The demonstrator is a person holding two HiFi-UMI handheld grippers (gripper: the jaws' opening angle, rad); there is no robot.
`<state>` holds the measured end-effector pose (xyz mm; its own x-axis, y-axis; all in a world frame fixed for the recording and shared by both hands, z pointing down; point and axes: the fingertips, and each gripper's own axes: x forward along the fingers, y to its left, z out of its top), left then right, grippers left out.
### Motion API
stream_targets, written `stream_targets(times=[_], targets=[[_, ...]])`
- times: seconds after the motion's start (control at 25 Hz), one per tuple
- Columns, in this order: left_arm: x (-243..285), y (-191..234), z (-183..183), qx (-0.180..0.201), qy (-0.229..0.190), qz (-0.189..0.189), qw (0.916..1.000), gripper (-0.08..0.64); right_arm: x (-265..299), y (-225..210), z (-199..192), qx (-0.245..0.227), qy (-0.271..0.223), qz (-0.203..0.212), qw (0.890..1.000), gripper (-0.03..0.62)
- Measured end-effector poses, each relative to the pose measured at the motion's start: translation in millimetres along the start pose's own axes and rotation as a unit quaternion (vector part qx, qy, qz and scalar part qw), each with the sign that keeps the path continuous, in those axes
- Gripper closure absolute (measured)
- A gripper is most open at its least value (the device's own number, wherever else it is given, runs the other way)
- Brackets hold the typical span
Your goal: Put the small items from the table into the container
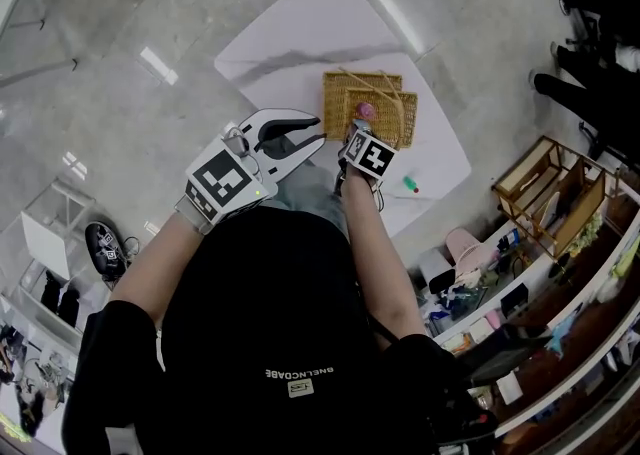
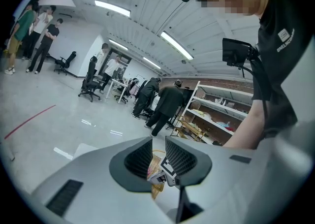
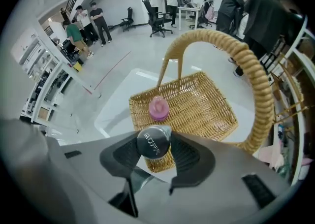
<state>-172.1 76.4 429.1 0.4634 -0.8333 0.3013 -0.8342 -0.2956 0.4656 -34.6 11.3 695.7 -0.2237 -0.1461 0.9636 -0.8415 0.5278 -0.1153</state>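
Cylinder (image 3: pixel 153 142), dark, round end with pale lettering. It is clamped between the pads of the right tool (image 3: pixel 156 145), which points steeply down above the basket (image 3: pixel 202 105). Only the end face shows, so what kind of item it is cannot be told.

Basket: wicker, shallow, rectangular, standing on the white bench (image 1: pixel 300 33). Its tall hoop handle (image 3: pixel 256 85) arches close beside the right tool.

Contents: one pink item (image 3: pixel 158 108), lying on the weave toward the far side.

Outstanding: one small green item (image 1: pixel 410 183), on the bench just beside the basket and not yet collected.

Left tool (image 1: pixel 318 131): jaws apart with nothing between them, held up near the bench's near edge and clear of the work.

Hazards, as judged:
- Drop point. The cylinder appears to hang over the near part of the basket rather than its middle. Released there, it could strike the rim and fall onto the bench.
- Drop height. A round body let go from well above springy weave is likely to bounce or roll. The basket walls are low and may not stop it.
- Collision. If it rolls toward the far side, it could knock the pink item.
- Handle. If the right tool swings sideways on withdrawal, it could catch the hoop and drag or tip the light basket, spilling what is inside.
- Grip. The pads hold a smooth curved surface, so any twist of the wrist could let it slip early.
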Motion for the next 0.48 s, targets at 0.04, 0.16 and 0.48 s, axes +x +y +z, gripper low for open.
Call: stream_targets(times=[0.04,0.16,0.48], targets=[[-1,1,0,-0.001,0.000,0.001,1.0000,0.495,2,-1,1,0.005,-0.001,-0.002,1.000,0.411],[-4,6,-2,-0.004,0.001,0.006,1.0000,0.495,9,-3,4,0.016,-0.001,-0.009,1.000,0.411],[-10,10,-6,-0.007,0.001,0.014,0.9999,0.494,12,-6,11,0.028,-0.016,-0.019,0.999,0.411]])
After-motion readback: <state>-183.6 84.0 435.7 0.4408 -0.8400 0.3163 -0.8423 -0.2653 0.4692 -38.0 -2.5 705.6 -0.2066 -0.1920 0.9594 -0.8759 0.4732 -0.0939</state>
